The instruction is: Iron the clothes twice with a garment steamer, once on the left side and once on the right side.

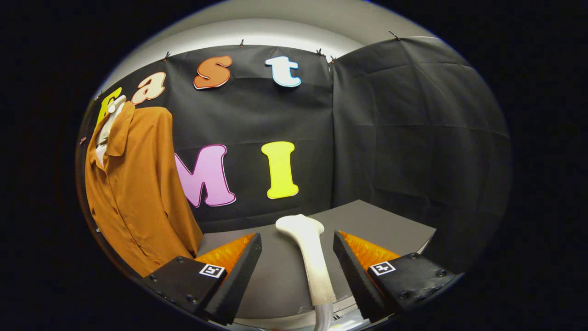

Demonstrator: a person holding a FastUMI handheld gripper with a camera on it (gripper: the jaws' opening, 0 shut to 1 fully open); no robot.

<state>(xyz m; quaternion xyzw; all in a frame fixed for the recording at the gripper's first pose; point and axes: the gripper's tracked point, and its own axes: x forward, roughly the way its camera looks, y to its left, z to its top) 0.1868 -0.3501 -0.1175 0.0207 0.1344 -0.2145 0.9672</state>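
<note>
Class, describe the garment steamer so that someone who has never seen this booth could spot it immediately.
Start at the grey table in front of the black cloth wall. The garment steamer lies on it, between the open fingers of the hand-held gripper, which do not touch it. It is the only white, long-handled thing there; the orange shirt hangs off to the left.

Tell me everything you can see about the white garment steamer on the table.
The garment steamer is a white, matte, plastic-looking wand with a wider, rounded head at its far end and a slim handle running back toward the camera, where a paler hose or cord leaves it. It lies on the grey table, between the fingers of the open tool, which do not touch it. The orange shirt hangs apart, beyond the left finger.
</note>
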